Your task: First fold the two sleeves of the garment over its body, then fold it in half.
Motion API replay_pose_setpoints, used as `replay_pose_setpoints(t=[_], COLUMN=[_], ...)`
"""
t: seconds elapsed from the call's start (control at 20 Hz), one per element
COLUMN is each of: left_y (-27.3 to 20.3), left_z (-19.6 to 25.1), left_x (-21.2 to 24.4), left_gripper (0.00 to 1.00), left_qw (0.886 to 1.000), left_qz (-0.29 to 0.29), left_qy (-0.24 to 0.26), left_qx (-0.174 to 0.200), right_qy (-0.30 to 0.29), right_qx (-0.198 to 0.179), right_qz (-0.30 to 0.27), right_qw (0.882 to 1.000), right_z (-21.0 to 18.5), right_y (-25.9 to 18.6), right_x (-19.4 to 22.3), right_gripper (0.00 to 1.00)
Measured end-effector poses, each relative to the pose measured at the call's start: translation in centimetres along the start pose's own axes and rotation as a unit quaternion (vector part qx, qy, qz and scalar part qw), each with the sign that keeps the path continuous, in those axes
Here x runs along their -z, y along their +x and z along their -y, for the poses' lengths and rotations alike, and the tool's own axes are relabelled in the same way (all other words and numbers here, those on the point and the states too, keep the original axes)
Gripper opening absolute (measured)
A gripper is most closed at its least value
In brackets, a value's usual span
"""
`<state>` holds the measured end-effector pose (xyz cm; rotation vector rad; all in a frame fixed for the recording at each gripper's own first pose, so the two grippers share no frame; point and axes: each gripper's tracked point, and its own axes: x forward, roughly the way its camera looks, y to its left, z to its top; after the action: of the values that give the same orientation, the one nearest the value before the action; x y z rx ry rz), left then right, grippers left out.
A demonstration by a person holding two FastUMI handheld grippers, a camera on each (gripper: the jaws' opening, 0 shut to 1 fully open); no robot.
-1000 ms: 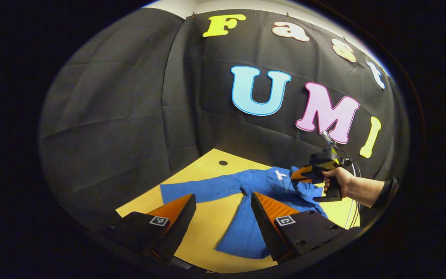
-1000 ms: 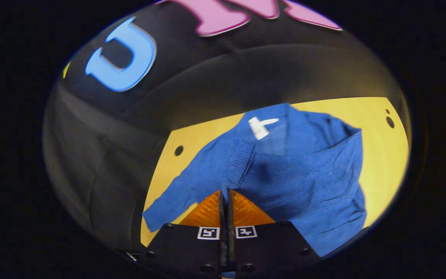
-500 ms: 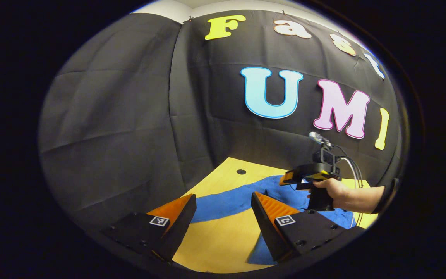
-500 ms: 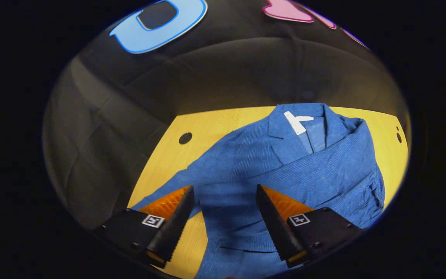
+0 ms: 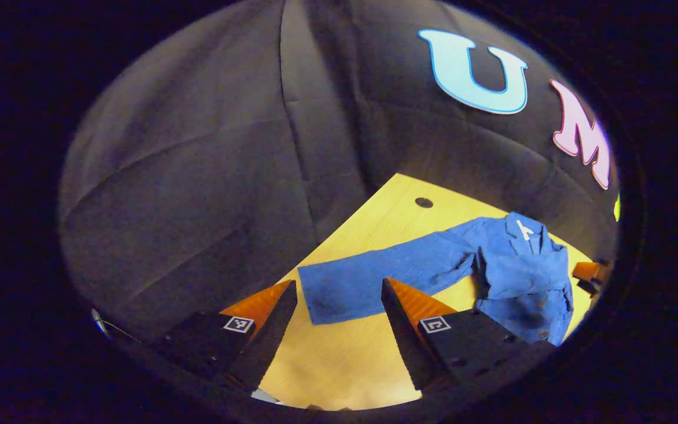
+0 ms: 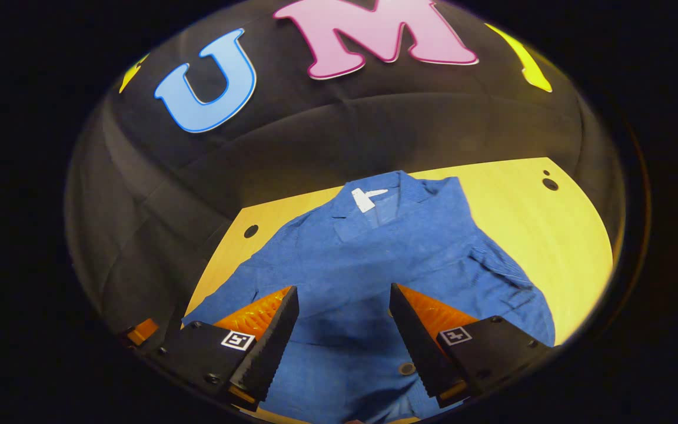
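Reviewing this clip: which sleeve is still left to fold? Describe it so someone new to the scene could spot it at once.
Start at the yellow wooden table and find the blue garment lying on it. From its body one long sleeve stretches flat across the bare wood, ending just ahead of the open left gripper. Unlike the other sleeve, already laid across the body, this one lies straight out.

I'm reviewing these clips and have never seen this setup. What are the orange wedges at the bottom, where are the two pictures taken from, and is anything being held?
The orange wedges are the fingers of two hand-held grippers; a camera rides on each and looks forward along them. In the left gripper view, the left gripper is open over a yellow table, facing the outstretched sleeve of a blue jacket. In the right gripper view, the right gripper is open above the jacket's body, with the other sleeve folded across it. Neither holds anything.
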<state>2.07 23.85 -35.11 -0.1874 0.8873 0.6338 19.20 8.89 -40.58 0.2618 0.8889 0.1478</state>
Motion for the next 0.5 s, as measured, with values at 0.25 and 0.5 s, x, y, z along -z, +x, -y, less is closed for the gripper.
replay_pose_setpoints(t=[0.25,0.5], left_y=[6.3,9.4], left_z=[-1.8,-1.8], left_x=[1.7,2.6], left_gripper=[0.85,0.85], left_qw=[0.998,0.993], left_qz=[-0.045,-0.097], left_qy=[-0.019,-0.039], left_qx=[-0.027,-0.049], right_qy=[-0.047,-0.090], right_qx=[0.019,0.044], right_qz=[0.043,0.065], right_qw=[0.998,0.993], right_z=[4.6,8.9], right_y=[-8.2,-16.1], right_x=[-1.8,-2.8], right_gripper=[0.98,0.98])
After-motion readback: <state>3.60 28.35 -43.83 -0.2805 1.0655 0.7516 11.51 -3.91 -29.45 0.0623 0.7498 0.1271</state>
